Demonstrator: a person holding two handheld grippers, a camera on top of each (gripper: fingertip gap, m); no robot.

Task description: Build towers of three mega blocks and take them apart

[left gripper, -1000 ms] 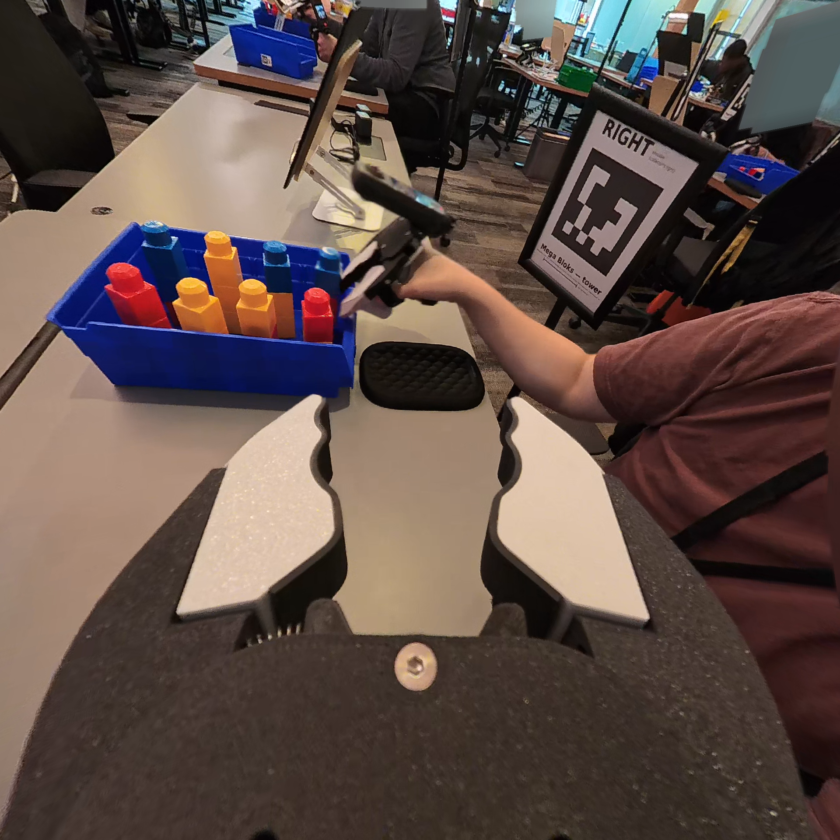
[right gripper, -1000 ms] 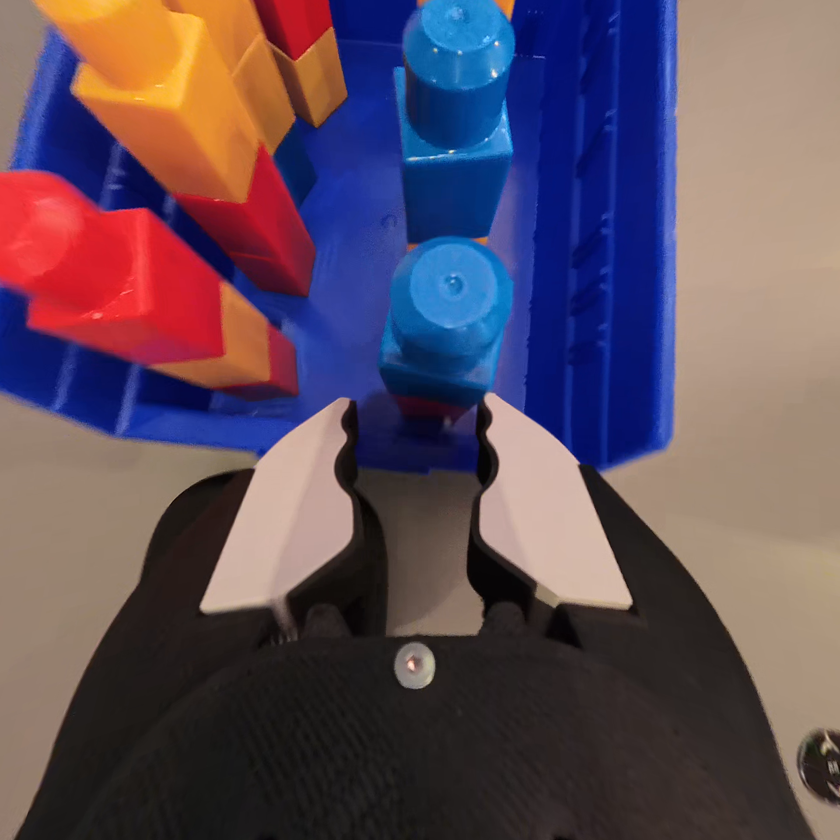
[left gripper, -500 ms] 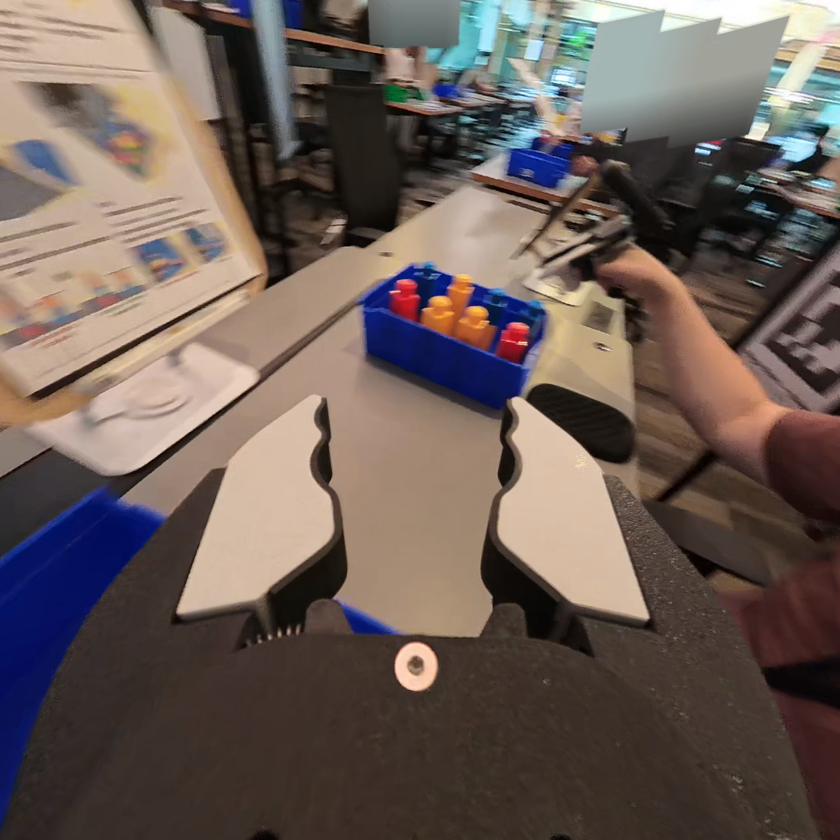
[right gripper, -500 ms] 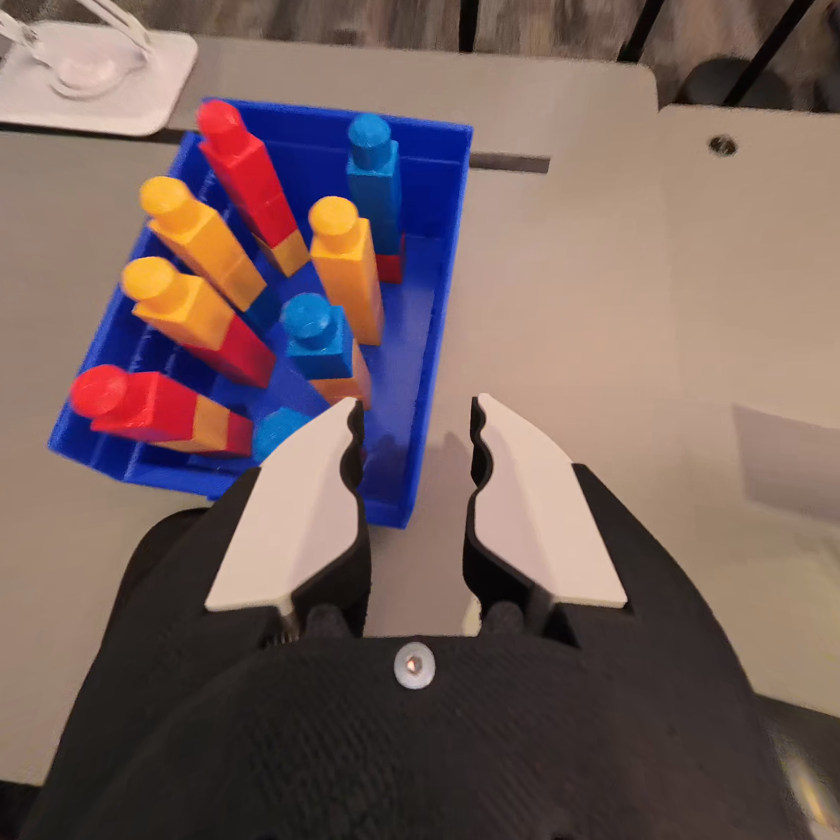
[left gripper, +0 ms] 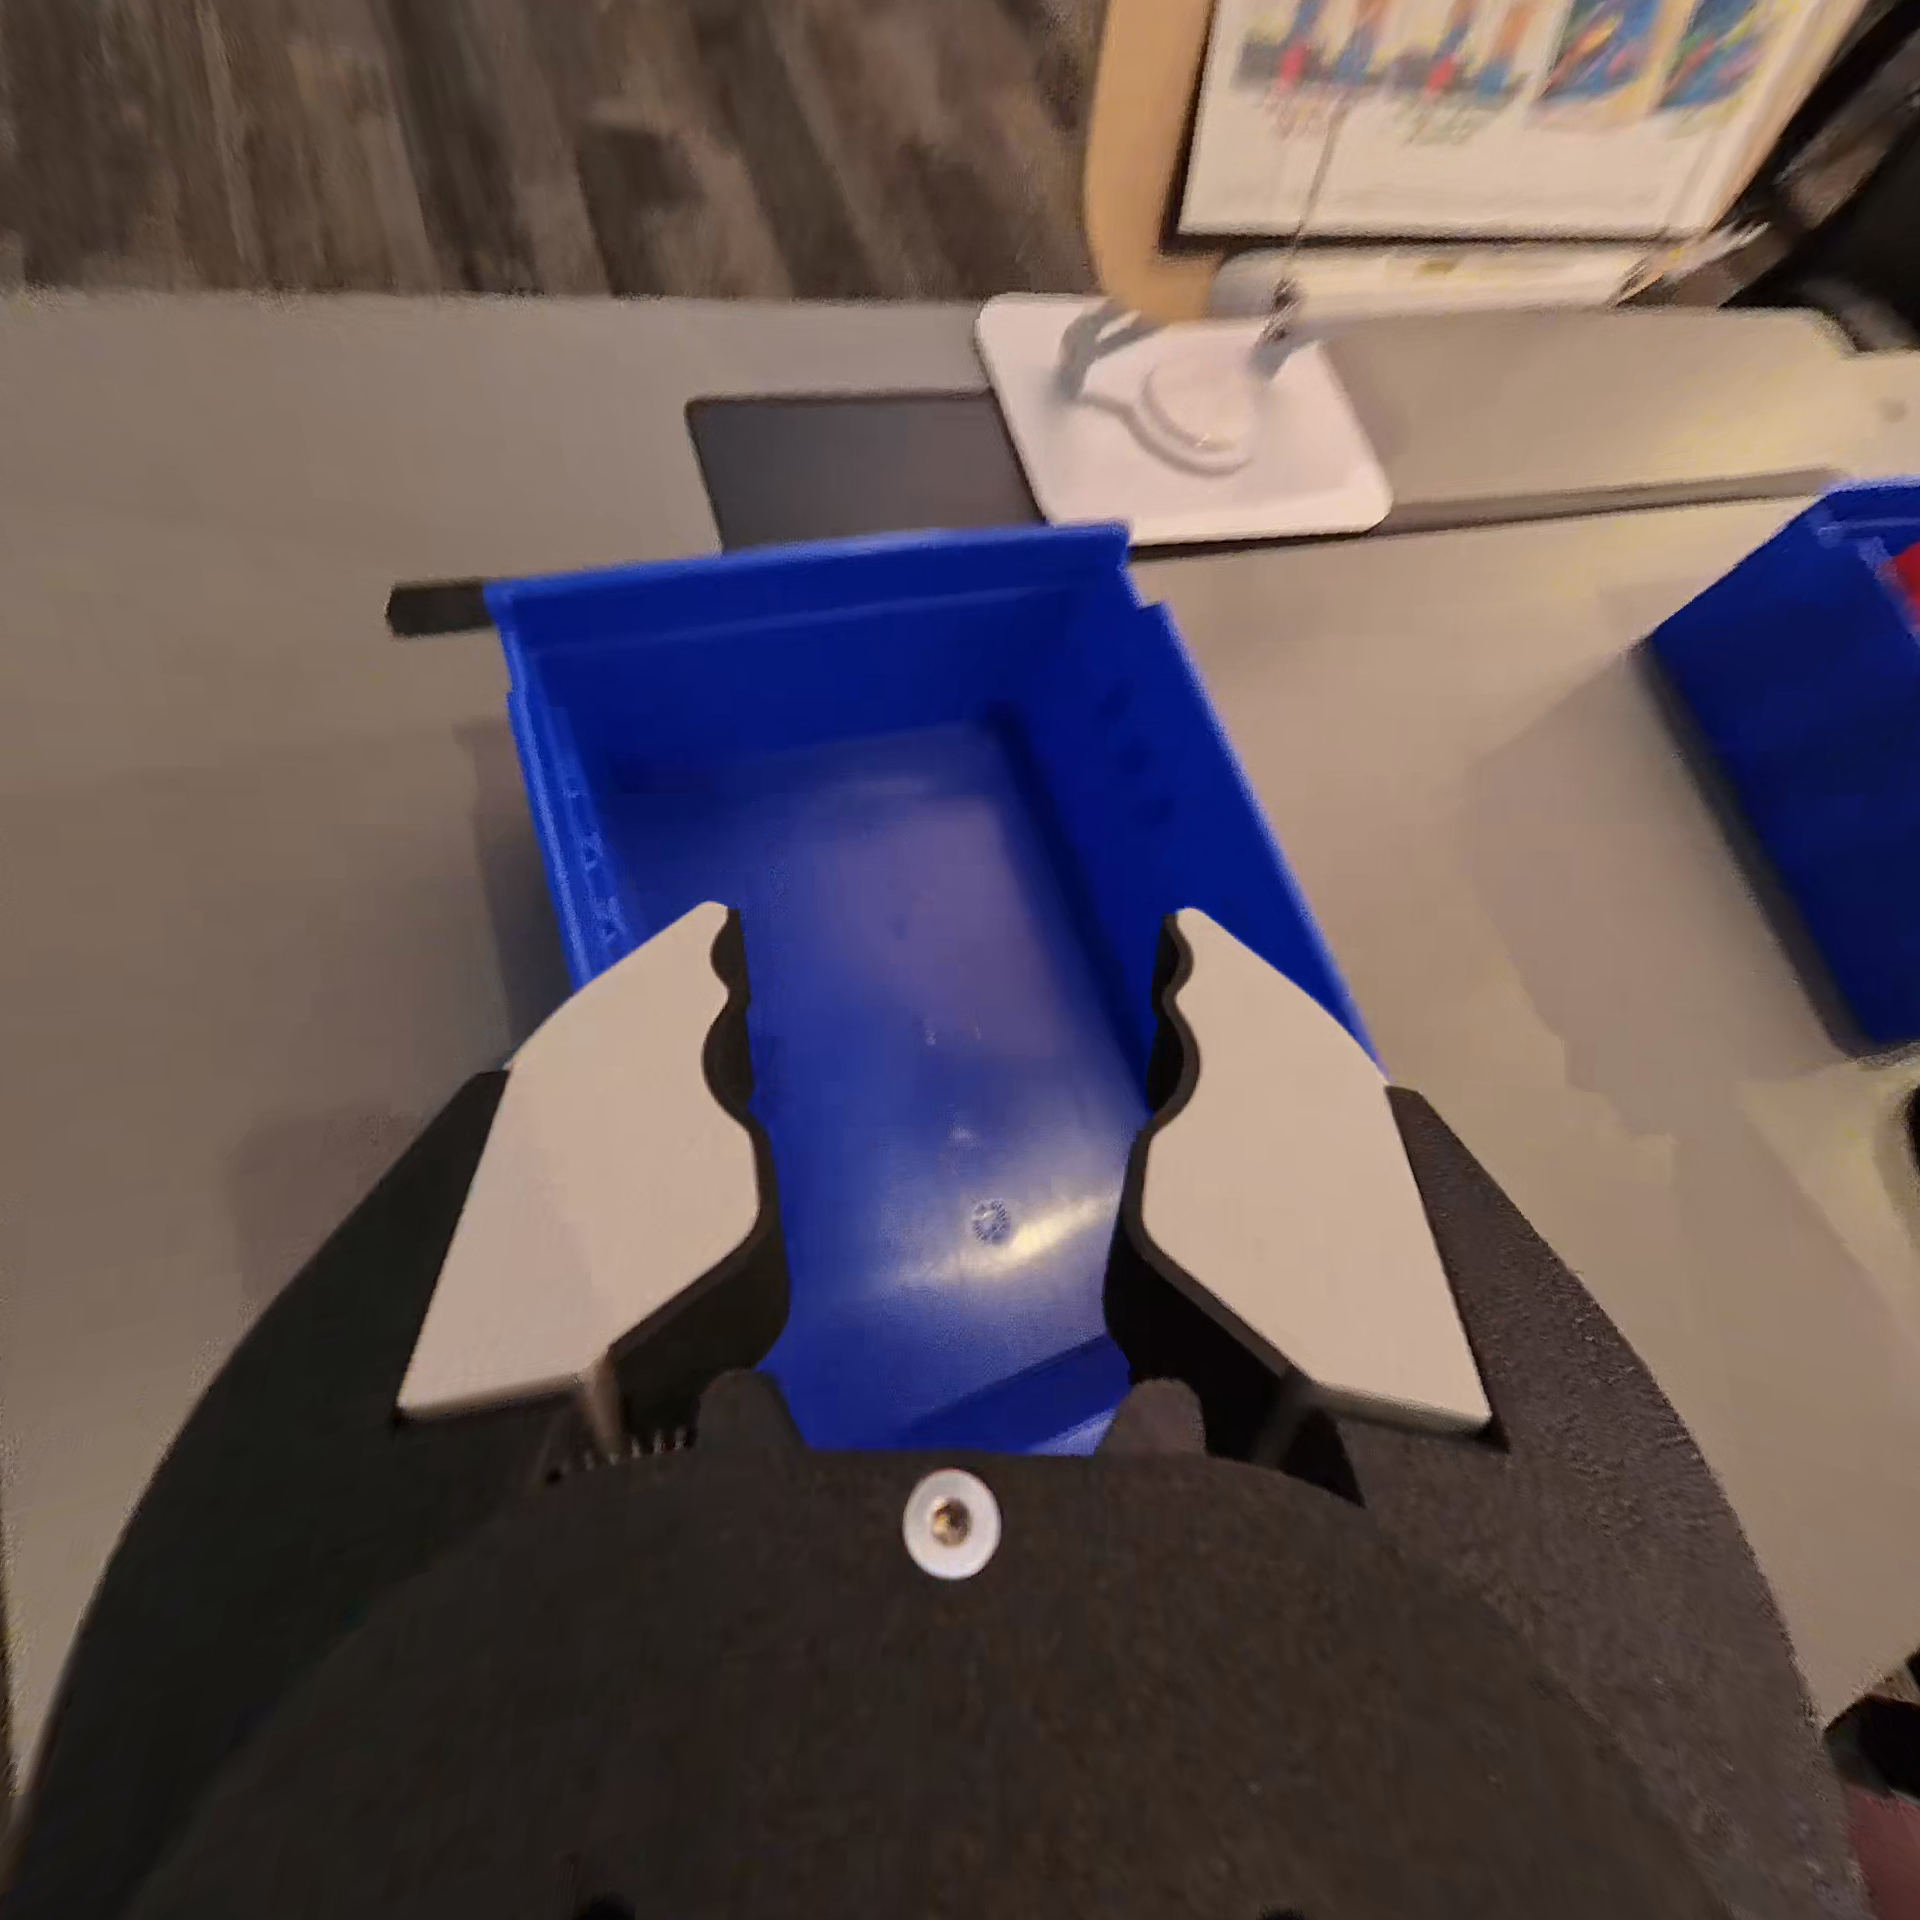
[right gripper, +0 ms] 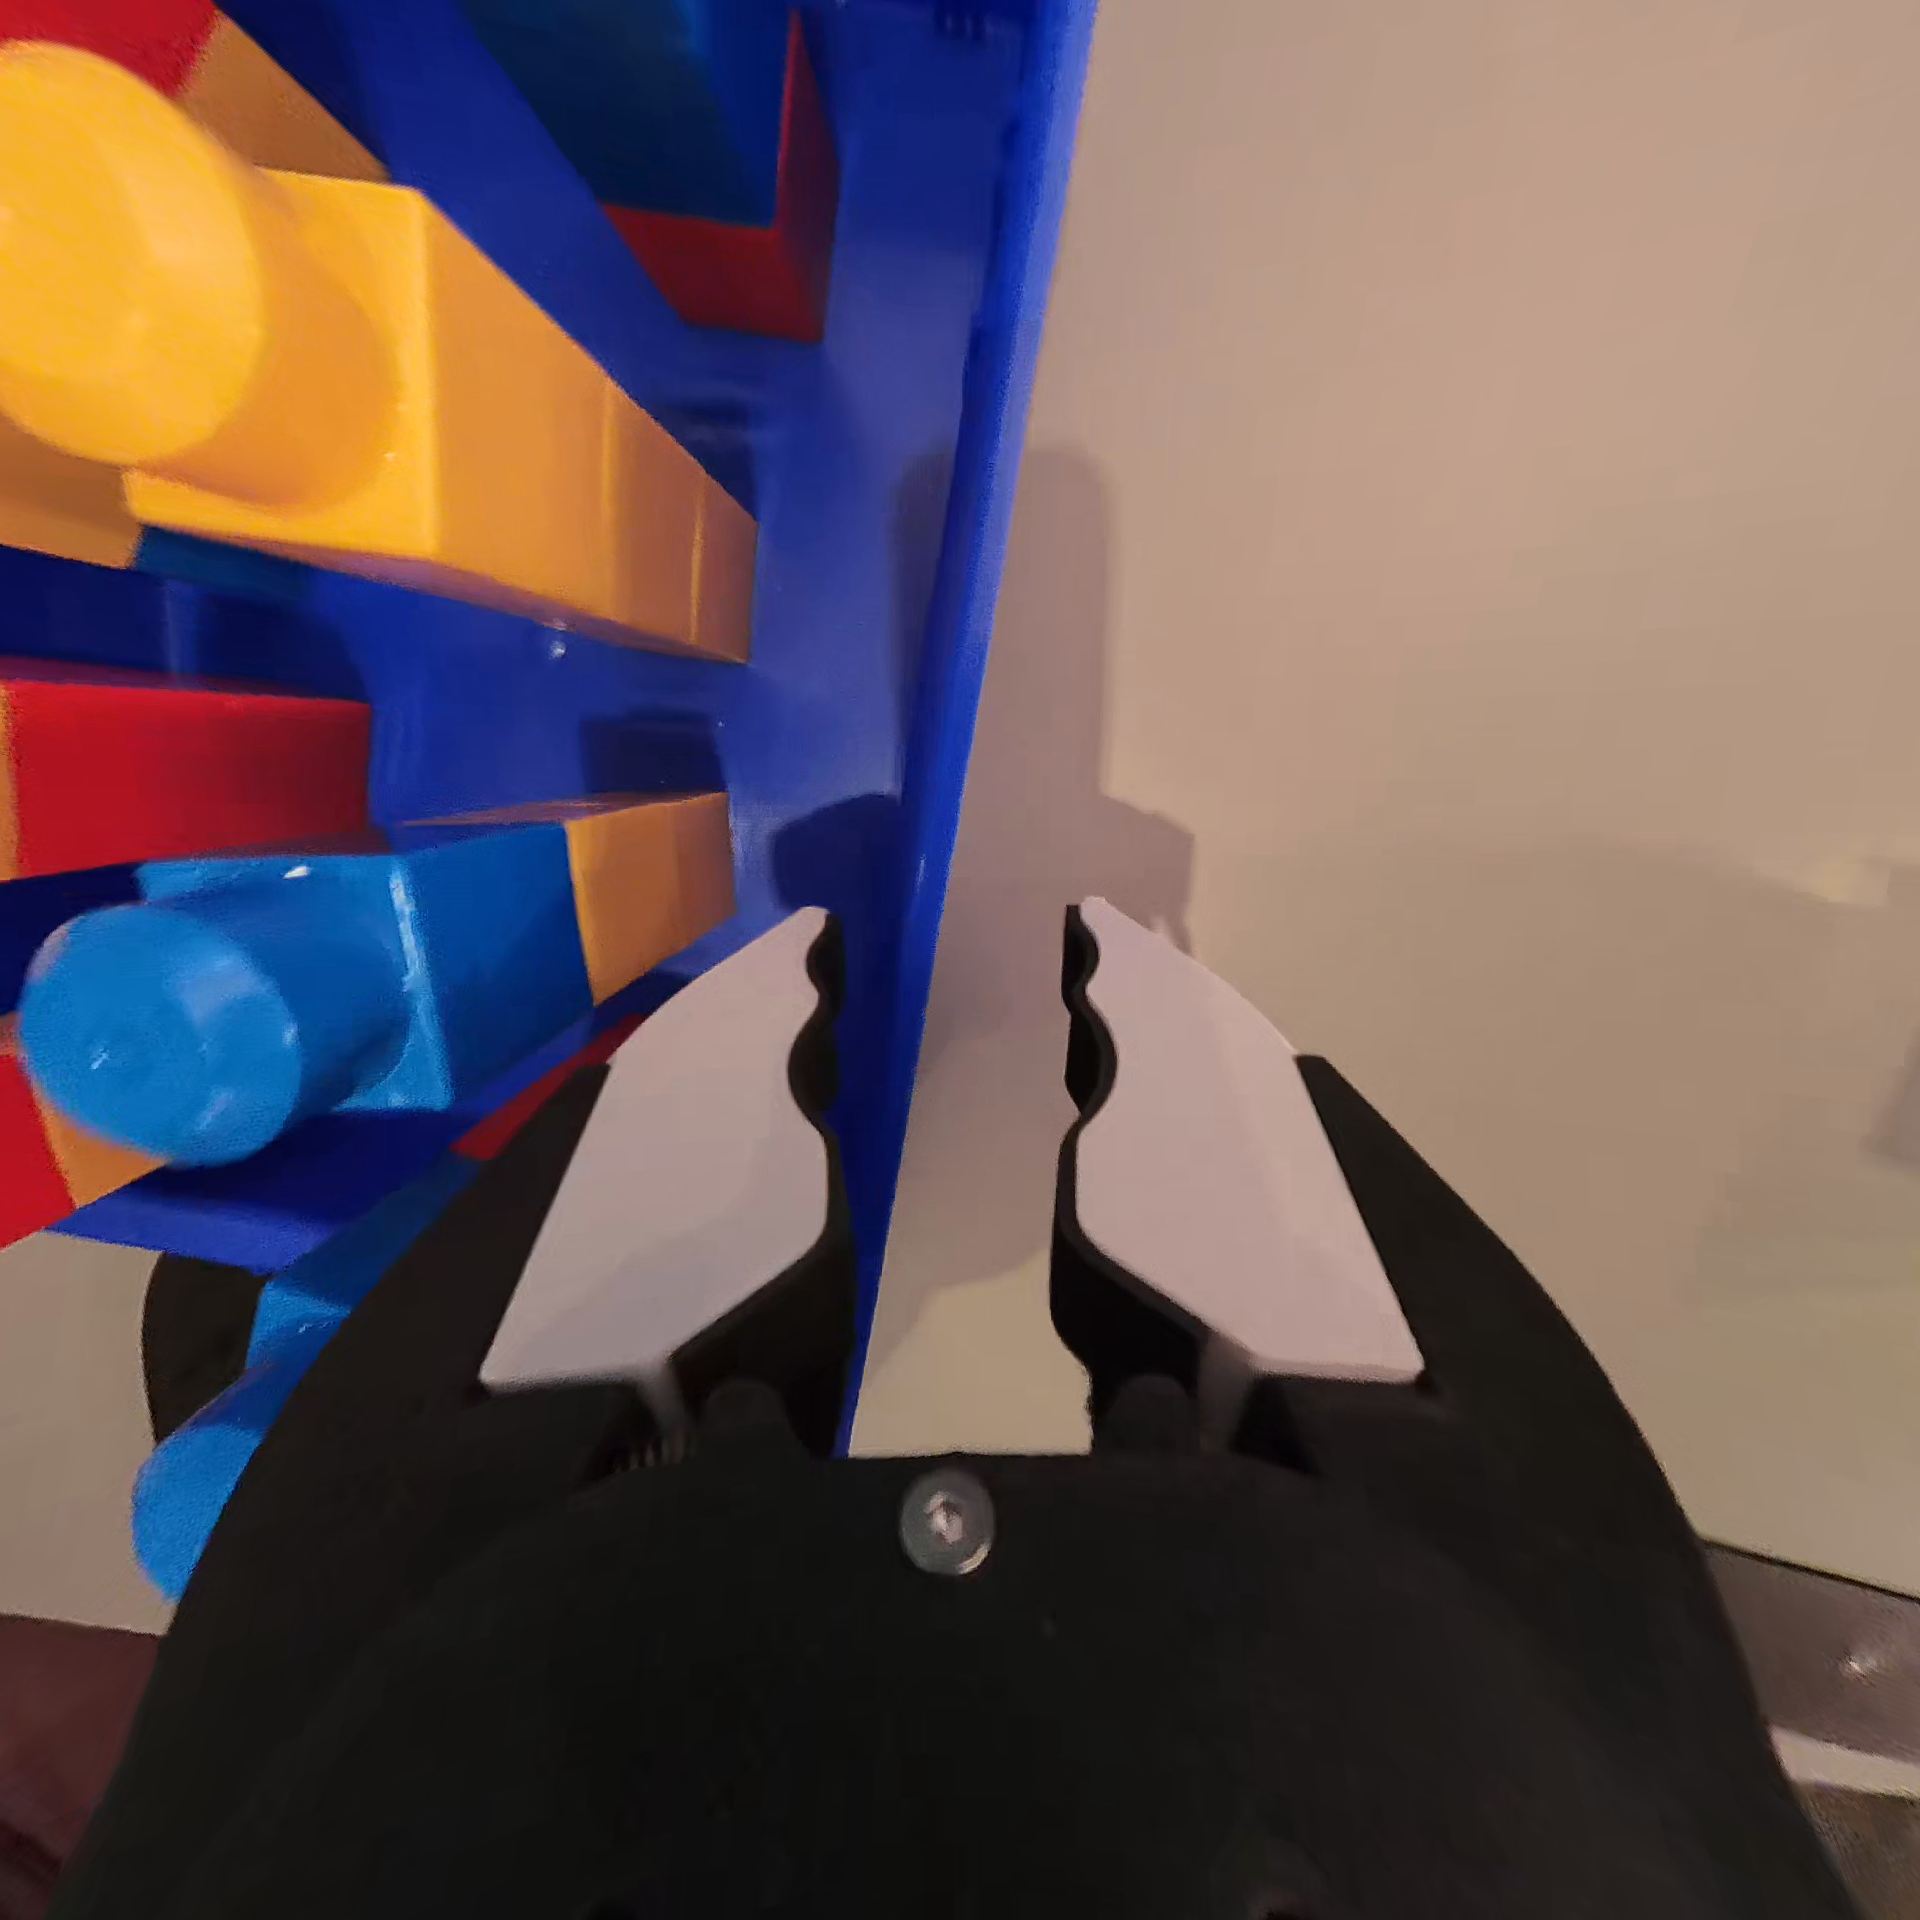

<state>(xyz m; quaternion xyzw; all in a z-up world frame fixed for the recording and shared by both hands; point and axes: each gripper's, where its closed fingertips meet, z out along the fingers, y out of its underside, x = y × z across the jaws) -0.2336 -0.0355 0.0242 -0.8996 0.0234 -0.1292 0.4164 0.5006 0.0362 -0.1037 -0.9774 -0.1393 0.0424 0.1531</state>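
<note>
Glossy rectangular blue bin (left gripper: 1195, 727), smooth grey table (left gripper: 208, 727)

second blue bin (left gripper: 1808, 769): cut off at right edge | poster (left gripper: 1455, 104): blurred, perhaps illustrated | block towers (right gripper: 312, 436): cropped left

Left wrist view: bin (left gripper: 831, 644) sits on the desk (left gripper: 208, 727), straight ahead of the left tool (left gripper: 951, 997), whose fingers stand apart above its near half, nothing between them. Behind the bin, a flat pad (left gripper: 852, 457) lies on the desk; to the pad's right, a stand base (left gripper: 1195, 416) carrying a board (left gripper: 1455, 114). A second bin (left gripper: 1808, 769) lies well to the right.

Right wrist view: that bin's side wall (right gripper: 935, 727) runs between the fingers of the right tool (right gripper: 948, 997), left finger inside, right finger outside over the desk, with a gap to the wall. Block towers (right gripper: 416, 499) stand in the bin, left of the wall.
</note>
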